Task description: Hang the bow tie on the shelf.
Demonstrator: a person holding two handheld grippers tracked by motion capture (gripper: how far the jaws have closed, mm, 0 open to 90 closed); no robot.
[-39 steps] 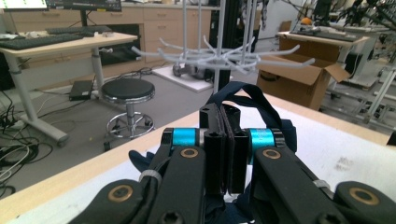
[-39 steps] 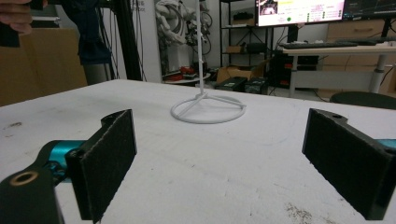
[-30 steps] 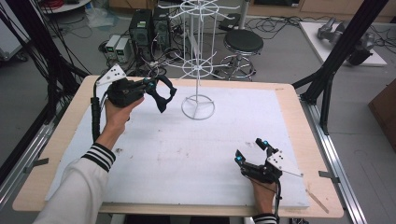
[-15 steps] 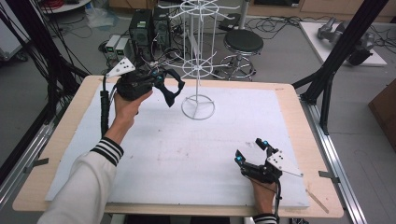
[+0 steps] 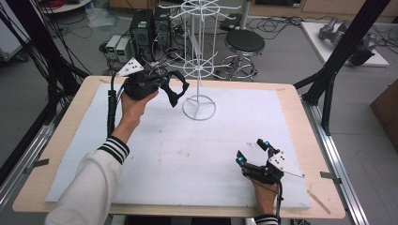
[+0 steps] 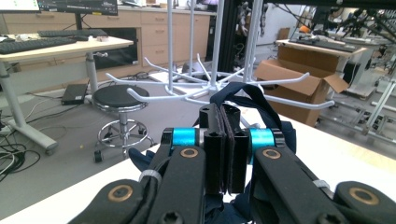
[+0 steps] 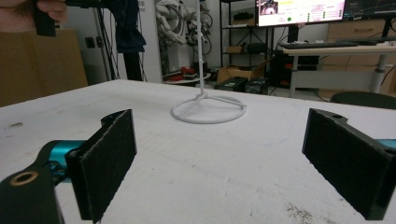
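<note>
So, going left to right: the left gripper (image 5: pixel 174 89) is up off the table, near the far left part of the mat (image 5: pixel 141 154), clamped tight on a dark navy strap (image 5: pixel 177 86). In the left gripper view the jaws are pressed together with the fabric pinched between them, and a loop of it arcs up over the jaw tips (image 6: pixel 243 95) while more hangs down below. It looks like soft, floppy webbing or cloth, some kind of band, can't tell exactly what.

Just to the right of that is the white wire rack (image 5: pixel 199 70), standing on its ring base at the far middle of the mat. Its hooks (image 6: pixel 140 95) fan out right in front of the left gripper, pretty close.

My read: this is the carry-to-the-rack step, with the strap about to get hung on one of those prongs. Next move probably needs the loop kept open and lined up over a hook tip, then lowered on before letting go. Floppy fabric could easily slip past the prong.

Far right, the right gripper (image 5: pixel 253 152) rests low on the near right of the mat, jaws spread wide, holding nothing.
</note>
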